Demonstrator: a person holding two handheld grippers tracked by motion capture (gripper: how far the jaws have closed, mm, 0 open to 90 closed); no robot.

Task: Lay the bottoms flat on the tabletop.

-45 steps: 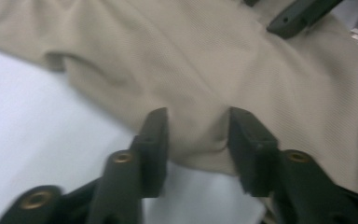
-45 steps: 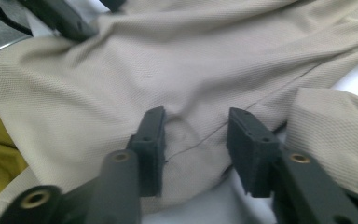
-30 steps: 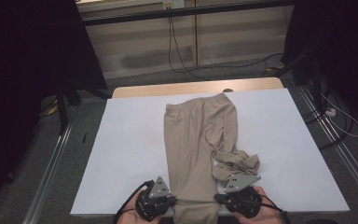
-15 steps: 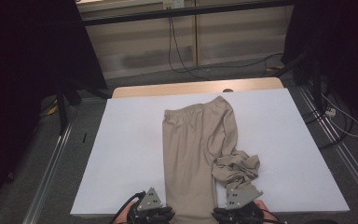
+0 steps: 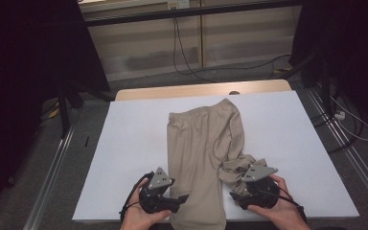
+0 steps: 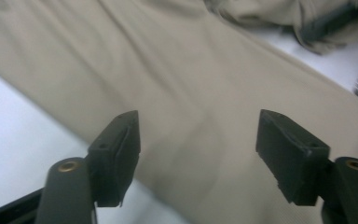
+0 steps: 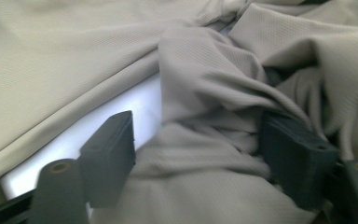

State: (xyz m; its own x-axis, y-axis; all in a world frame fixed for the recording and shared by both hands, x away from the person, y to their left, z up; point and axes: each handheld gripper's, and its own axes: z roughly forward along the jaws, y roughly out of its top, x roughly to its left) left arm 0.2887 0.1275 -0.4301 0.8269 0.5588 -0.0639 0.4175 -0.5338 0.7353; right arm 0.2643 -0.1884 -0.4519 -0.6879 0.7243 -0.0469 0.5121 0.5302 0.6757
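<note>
Roughly halfway: trousers [image 5: 199, 143] lie on the table [image 5: 124, 143], 1 leg flat, 1 still bunched; left gripper [image 6: 198, 140] spread wide, right gripper [image 7: 196, 149] spread around the bunch.

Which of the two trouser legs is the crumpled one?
The leg by the right gripper is the bunched leg, heaped in folds. The other, the flat leg, lies smooth and straight toward the table's near edge.

A white-topped table [image 5: 134, 143] with a bare wooden strip along its far edge carries beige trousers [image 5: 196, 143], waistband far, one leg bunched near the right.
</note>
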